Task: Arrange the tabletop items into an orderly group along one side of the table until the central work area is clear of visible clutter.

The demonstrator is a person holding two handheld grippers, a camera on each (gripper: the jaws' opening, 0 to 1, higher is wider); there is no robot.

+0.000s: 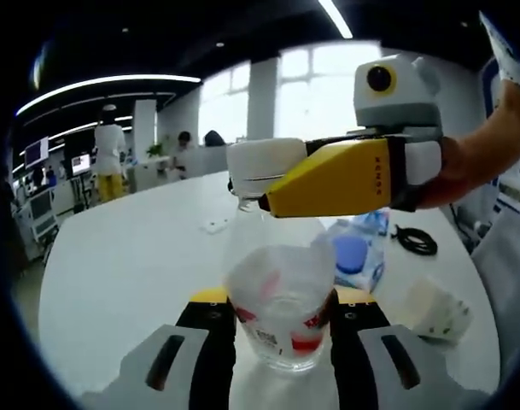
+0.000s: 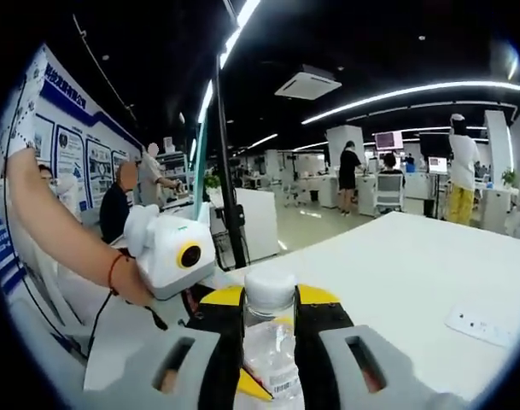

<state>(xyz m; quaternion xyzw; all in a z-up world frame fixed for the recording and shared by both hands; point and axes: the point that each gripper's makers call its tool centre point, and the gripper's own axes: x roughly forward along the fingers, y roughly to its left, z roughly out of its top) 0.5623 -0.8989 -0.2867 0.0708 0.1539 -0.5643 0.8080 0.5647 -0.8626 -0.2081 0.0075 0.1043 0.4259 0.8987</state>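
On a white table [image 1: 131, 265] in an open-plan office, I hold a clear plastic bottle [image 1: 281, 312] upright between my two claws. My left gripper [image 1: 281, 329] has its black-padded jaws closed against the lower body of the bottle, one on each side of its red-and-white label, with the base just above the tabletop. My right gripper [image 1: 268, 184] comes in from the right of the left gripper view, its yellow jaws pinched on the bottle's neck, just below the white cap [image 1: 264, 162]. In the right gripper view the same hold shows from the other side: my right gripper [image 2: 270, 329] has its jaws pressed against the bottle [image 2: 270, 359] just beneath the cap [image 2: 270, 290], and my left gripper's white housing [image 2: 170, 248] sits at the left, gripped by my hand [image 2: 136, 286] with a red band on the wrist. Behind the bottle, in the left gripper view, a packet with a blue round lid [image 1: 358, 256] lies beside a coiled black cable [image 1: 416, 241], a white patterned paper cup [image 1: 439, 312] lies on its side nearer me at the right, and a small white flat object [image 1: 215, 225] rests farther back toward the middle of the table. A white power strip [image 2: 486, 326] lies on the table [image 2: 413, 256] at the right of the right gripper view. People stand and sit among desks and monitors in the background.
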